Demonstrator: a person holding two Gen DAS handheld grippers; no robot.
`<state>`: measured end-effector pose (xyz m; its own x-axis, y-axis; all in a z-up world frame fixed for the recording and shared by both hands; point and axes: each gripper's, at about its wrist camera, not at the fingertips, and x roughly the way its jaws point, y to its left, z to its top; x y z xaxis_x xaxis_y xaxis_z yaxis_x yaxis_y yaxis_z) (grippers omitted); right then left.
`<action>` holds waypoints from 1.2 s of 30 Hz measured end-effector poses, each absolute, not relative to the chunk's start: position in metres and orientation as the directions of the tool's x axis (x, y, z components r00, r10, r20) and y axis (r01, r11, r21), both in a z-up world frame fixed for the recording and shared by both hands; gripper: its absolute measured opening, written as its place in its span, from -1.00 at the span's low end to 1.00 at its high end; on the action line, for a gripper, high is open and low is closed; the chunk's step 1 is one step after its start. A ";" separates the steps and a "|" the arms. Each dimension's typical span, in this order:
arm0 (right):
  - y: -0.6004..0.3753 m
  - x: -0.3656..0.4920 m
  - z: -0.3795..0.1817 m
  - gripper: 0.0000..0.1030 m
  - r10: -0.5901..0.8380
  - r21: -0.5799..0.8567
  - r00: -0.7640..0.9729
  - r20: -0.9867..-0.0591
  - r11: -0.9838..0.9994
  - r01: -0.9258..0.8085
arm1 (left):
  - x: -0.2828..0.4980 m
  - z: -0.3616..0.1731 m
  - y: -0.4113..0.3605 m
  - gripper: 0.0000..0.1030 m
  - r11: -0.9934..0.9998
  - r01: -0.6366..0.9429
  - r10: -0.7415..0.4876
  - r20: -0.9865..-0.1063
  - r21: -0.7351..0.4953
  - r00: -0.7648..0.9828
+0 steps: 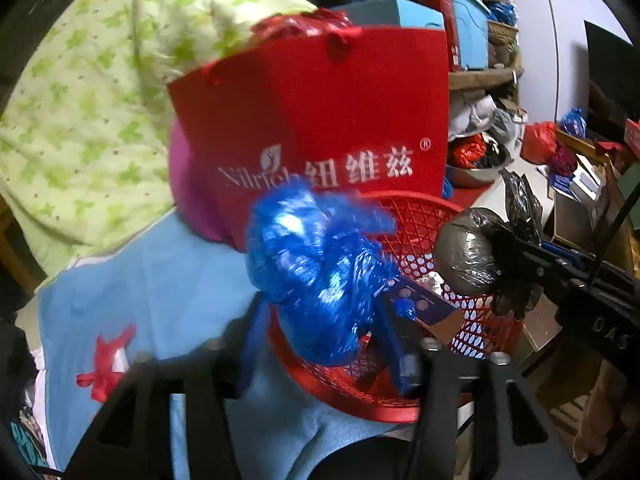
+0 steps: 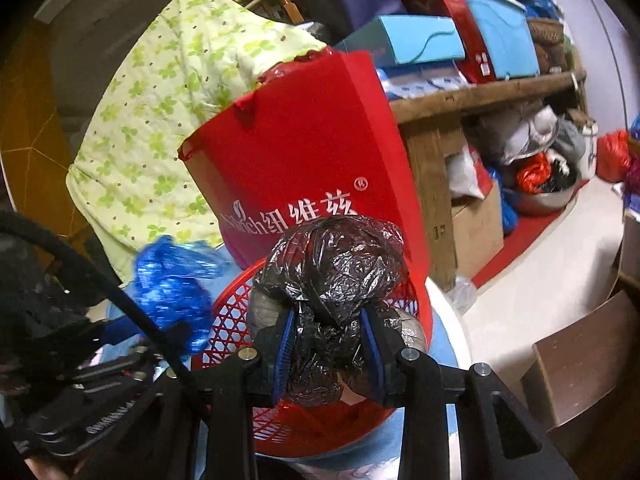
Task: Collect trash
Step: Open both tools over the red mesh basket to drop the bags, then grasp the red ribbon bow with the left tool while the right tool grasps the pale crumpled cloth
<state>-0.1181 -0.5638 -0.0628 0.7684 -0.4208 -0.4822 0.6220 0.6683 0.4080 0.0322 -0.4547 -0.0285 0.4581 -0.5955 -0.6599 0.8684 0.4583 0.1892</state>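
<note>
A: How far along is the collecting?

B: Judging by this, near the drop. Both bundles hang over the red basket [image 1: 424, 216], which stands on a blue cloth in front of a red bag [image 1: 320, 120].

A: What has the left gripper [image 1: 320, 344] got?

B: The blue bag [image 1: 316, 272] sits between its jaws, which stand fairly wide. Blur and the bag itself hide the pads, so I cannot tell whether they press on it.

A: And the right gripper [image 2: 328, 348]?

B: The black bag [image 2: 332, 280] fills the gap between its blue-padded fingers [image 2: 286, 344], partly open. The plastic touches both pads; it looks held, loosely.

A: Anything in the basket already?

B: Something pale shows through the mesh; I can't name it. Neither bag is in yet, and more loose bags lie further off.
</note>
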 end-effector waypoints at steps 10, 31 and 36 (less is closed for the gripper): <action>-0.540 -0.112 -0.045 0.42 -0.415 0.430 0.834 -0.365 0.719 0.546 | 0.065 -0.038 -0.400 0.28 0.534 0.839 -0.589 -0.668 0.099 0.454; -0.352 0.154 -0.078 0.42 -0.256 -0.018 0.746 -0.615 0.950 0.311 | 0.209 -0.081 -0.192 0.28 0.856 0.498 -0.278 -0.686 0.141 0.672; -0.355 0.178 -0.104 0.42 -0.252 -0.017 0.715 -0.653 0.948 0.318 | 0.233 -0.094 -0.198 0.28 0.853 0.500 -0.272 -0.695 0.146 0.666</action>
